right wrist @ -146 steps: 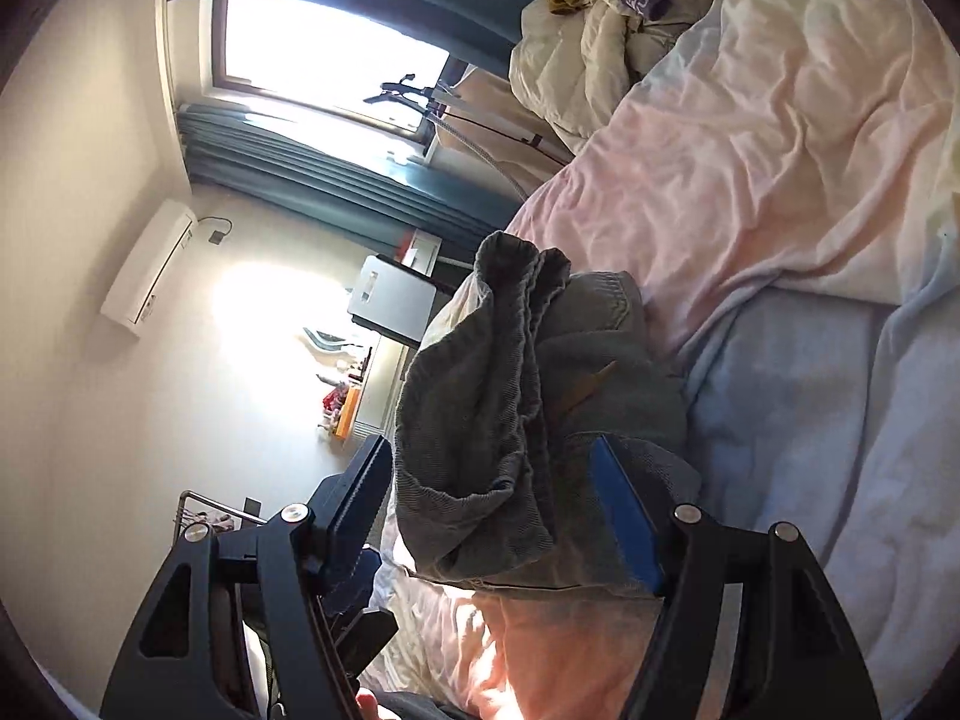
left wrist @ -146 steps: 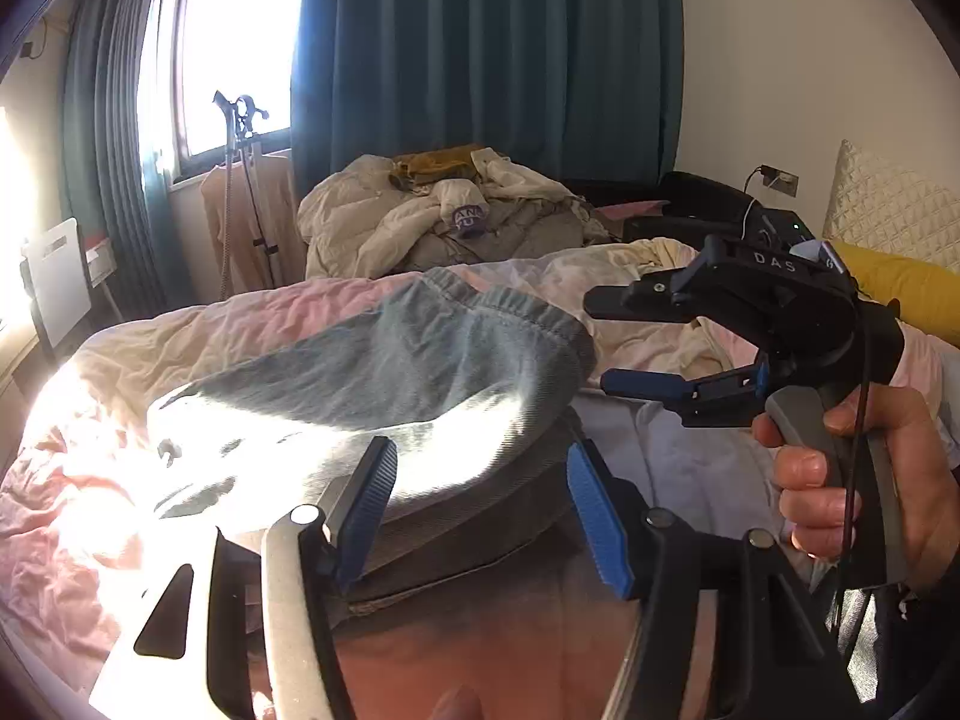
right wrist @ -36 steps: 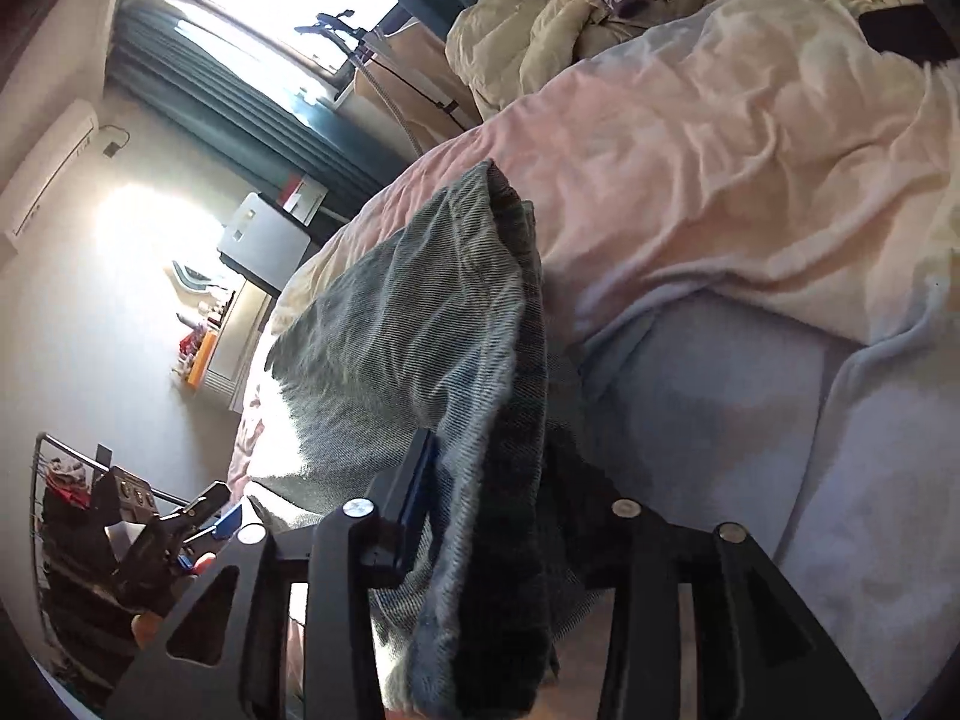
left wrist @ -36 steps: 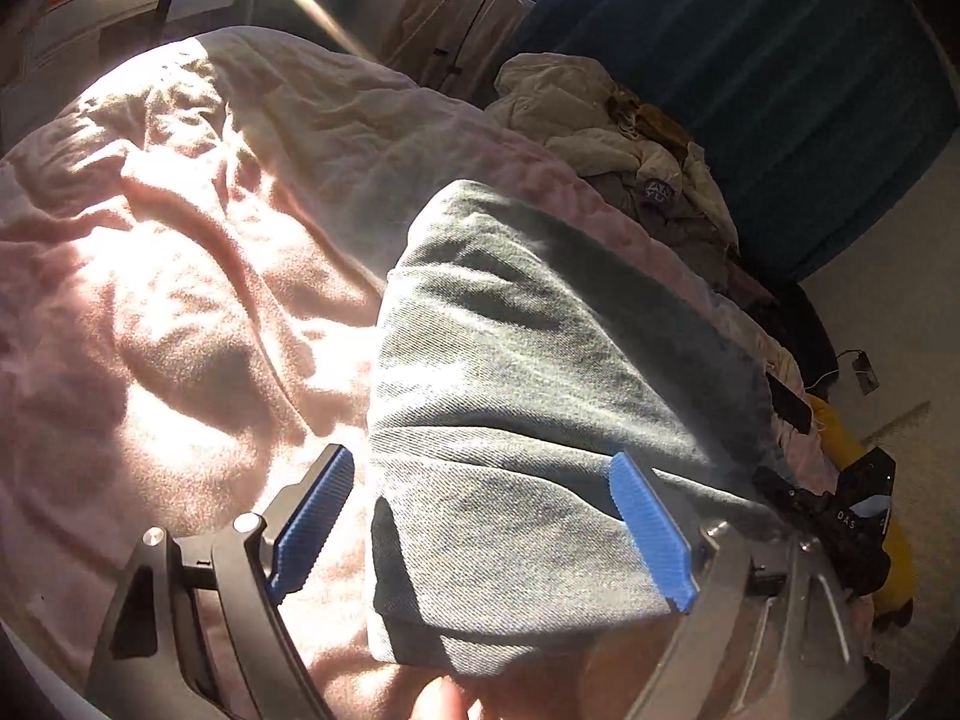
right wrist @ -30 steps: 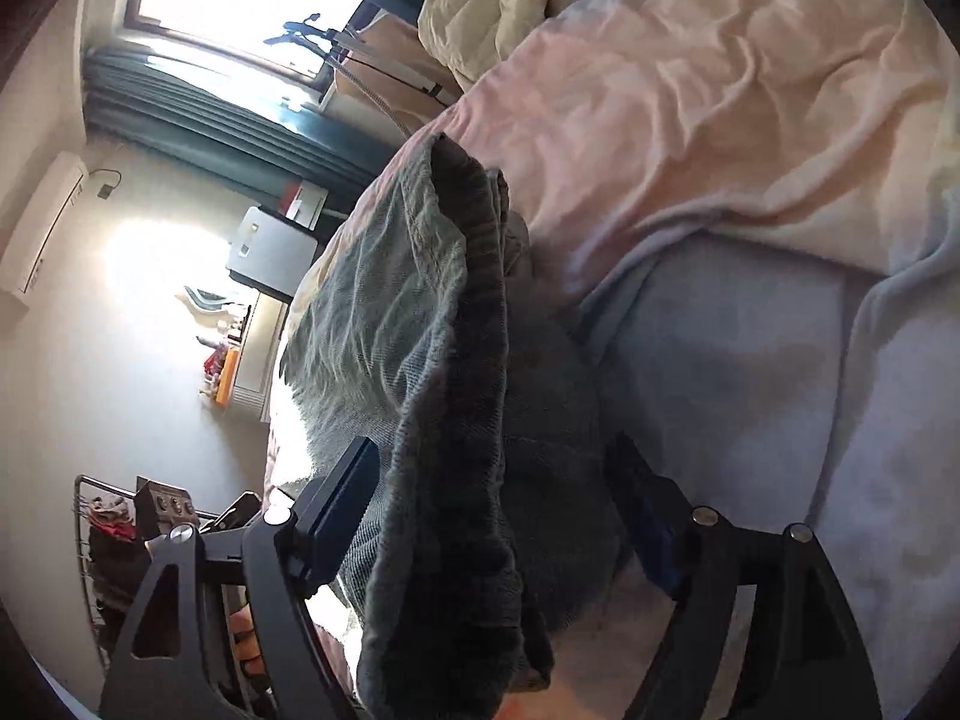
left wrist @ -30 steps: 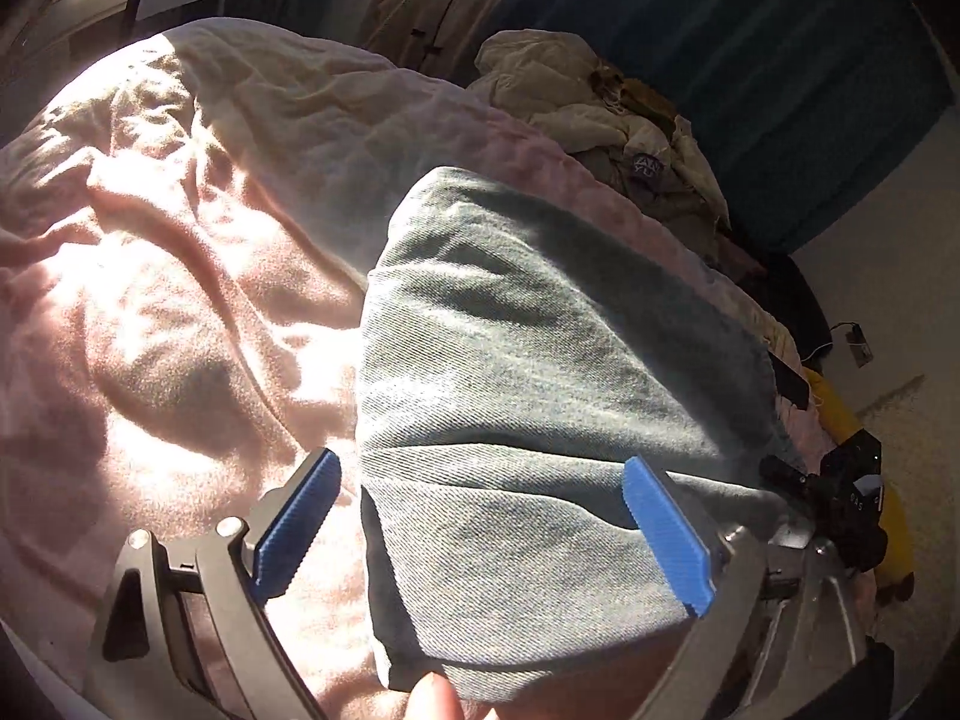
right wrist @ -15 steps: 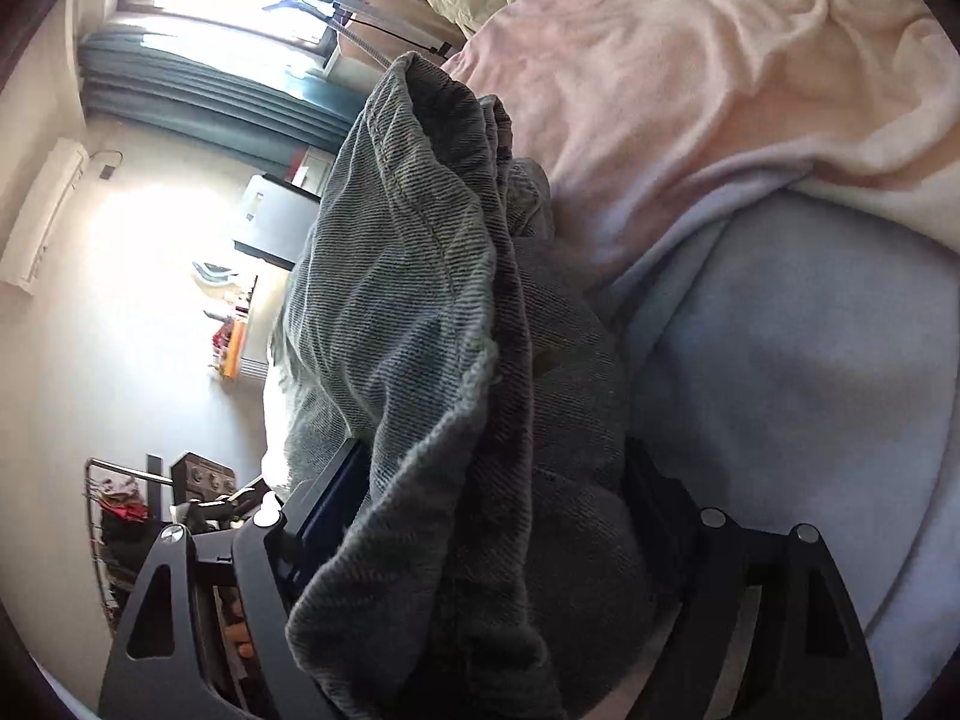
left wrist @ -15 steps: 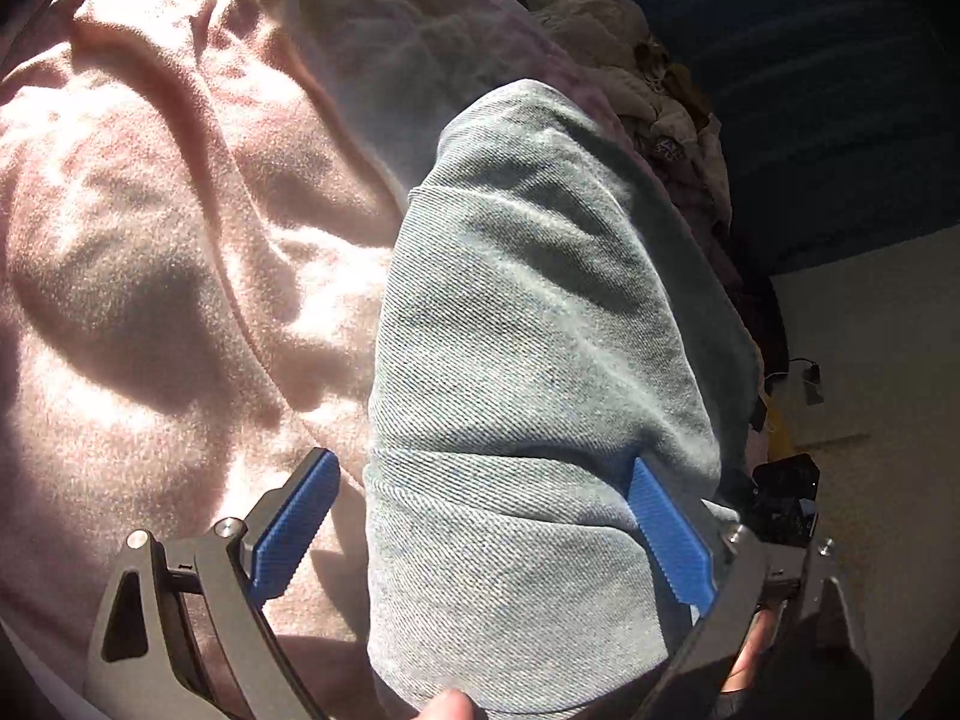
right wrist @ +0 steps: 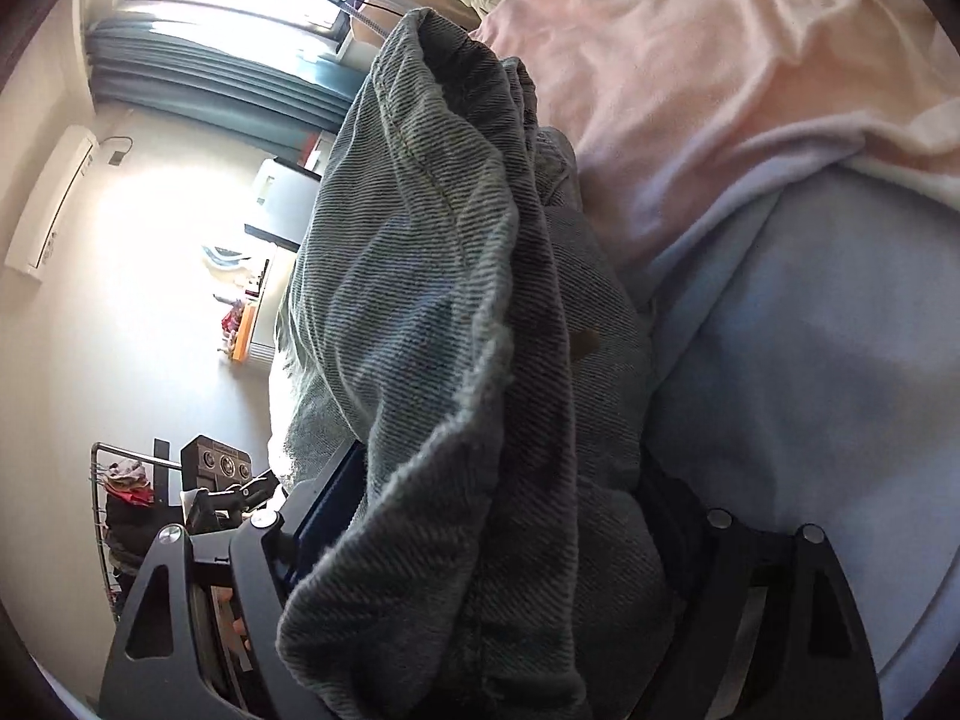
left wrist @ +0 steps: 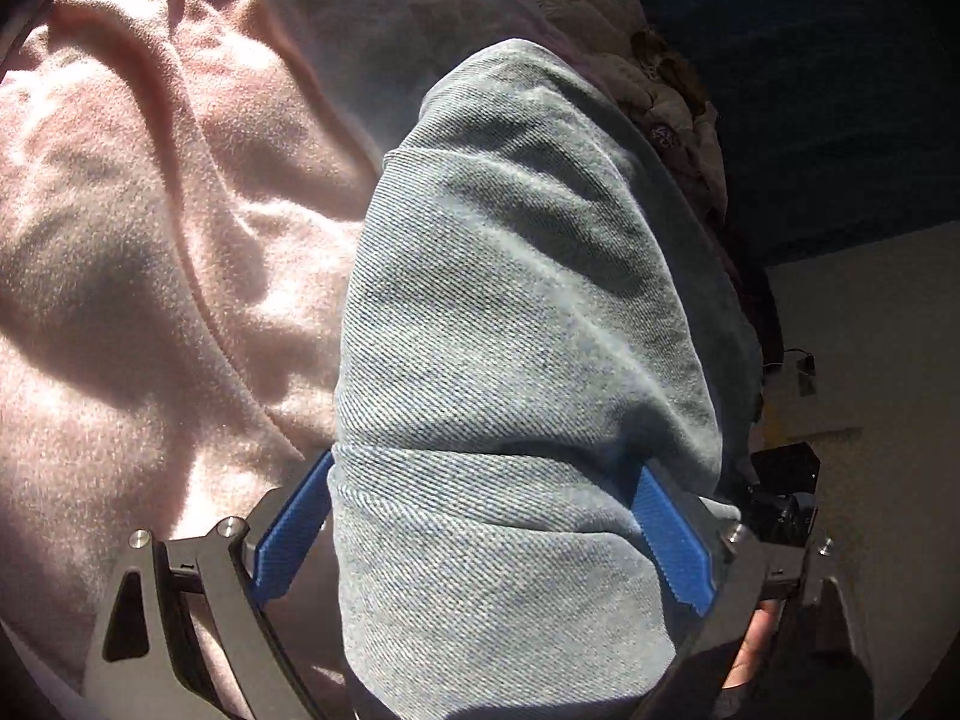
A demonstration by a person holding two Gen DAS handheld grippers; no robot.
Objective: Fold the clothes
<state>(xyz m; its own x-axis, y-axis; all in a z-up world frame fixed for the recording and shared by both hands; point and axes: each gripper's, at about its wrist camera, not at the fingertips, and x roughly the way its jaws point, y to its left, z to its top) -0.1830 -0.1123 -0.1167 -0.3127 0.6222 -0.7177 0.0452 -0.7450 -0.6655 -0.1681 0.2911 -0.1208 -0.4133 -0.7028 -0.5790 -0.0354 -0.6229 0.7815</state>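
Observation:
A folded grey-blue denim garment lies on the pink blanket of a bed. My left gripper has its blue pads on both sides of the folded stack, jaws wide apart around the thick bundle. In the right wrist view the same denim garment fills the gap of my right gripper, whose jaws also straddle the stack's other end. The waistband edge bunches up toward the lens. The right gripper's blue pads are mostly hidden by cloth.
A pale blue sheet lies to the right of the denim. A heap of clothes sits at the far end of the bed by dark teal curtains. A white cabinet and shelving stand by the wall.
Both grippers have pushed further onto the folded denim, which now fills more of each view. The jaws have narrowed around the stack since half a second ago.

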